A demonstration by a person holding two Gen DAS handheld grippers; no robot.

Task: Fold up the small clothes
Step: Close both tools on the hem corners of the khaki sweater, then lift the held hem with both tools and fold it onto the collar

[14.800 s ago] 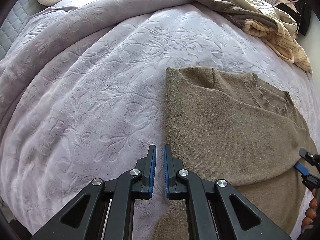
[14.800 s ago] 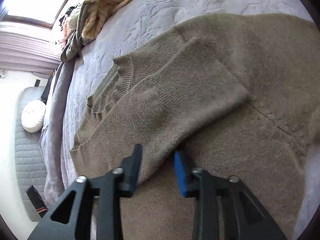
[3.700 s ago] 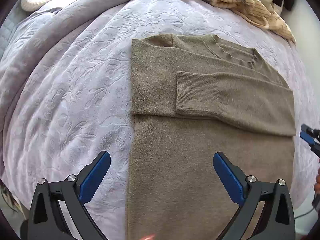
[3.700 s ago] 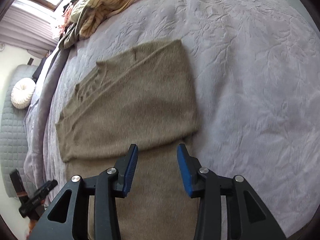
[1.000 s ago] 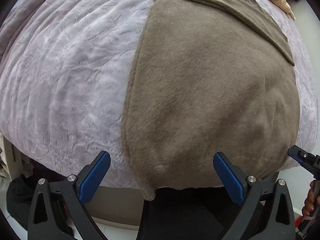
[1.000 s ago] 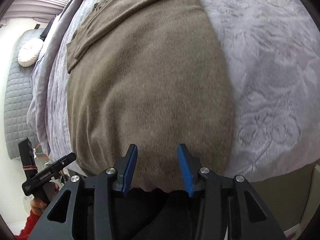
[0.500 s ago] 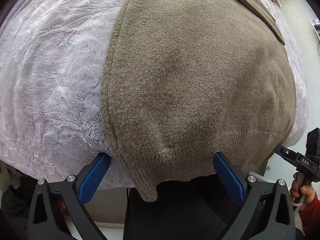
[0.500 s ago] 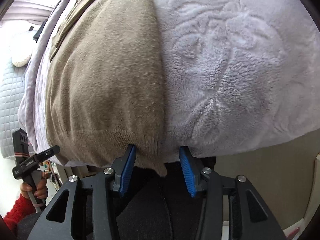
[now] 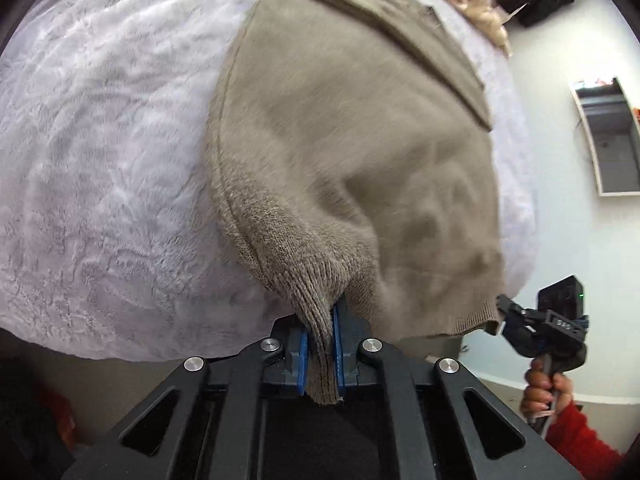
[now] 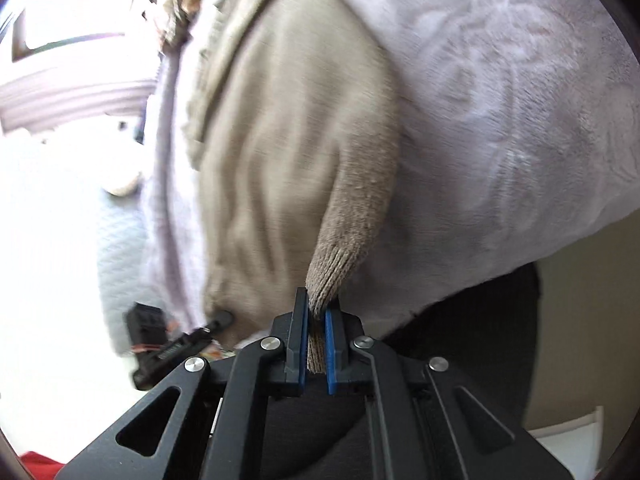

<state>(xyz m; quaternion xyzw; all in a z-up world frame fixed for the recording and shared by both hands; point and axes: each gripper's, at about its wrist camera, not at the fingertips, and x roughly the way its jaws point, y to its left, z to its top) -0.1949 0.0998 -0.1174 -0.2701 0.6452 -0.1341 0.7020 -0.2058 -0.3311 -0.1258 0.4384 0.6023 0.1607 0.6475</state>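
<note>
The brown sweater [image 9: 360,128] lies on the pale purple blanket [image 9: 100,160] at the edge of the bed, its sleeves folded across the far end. Its ribbed bottom hem is pinched at both corners: the left gripper [image 9: 320,344] is clamped tight on one, the right gripper [image 10: 316,340] on the other. Between them the knit bunches into soft wrinkles.
</note>
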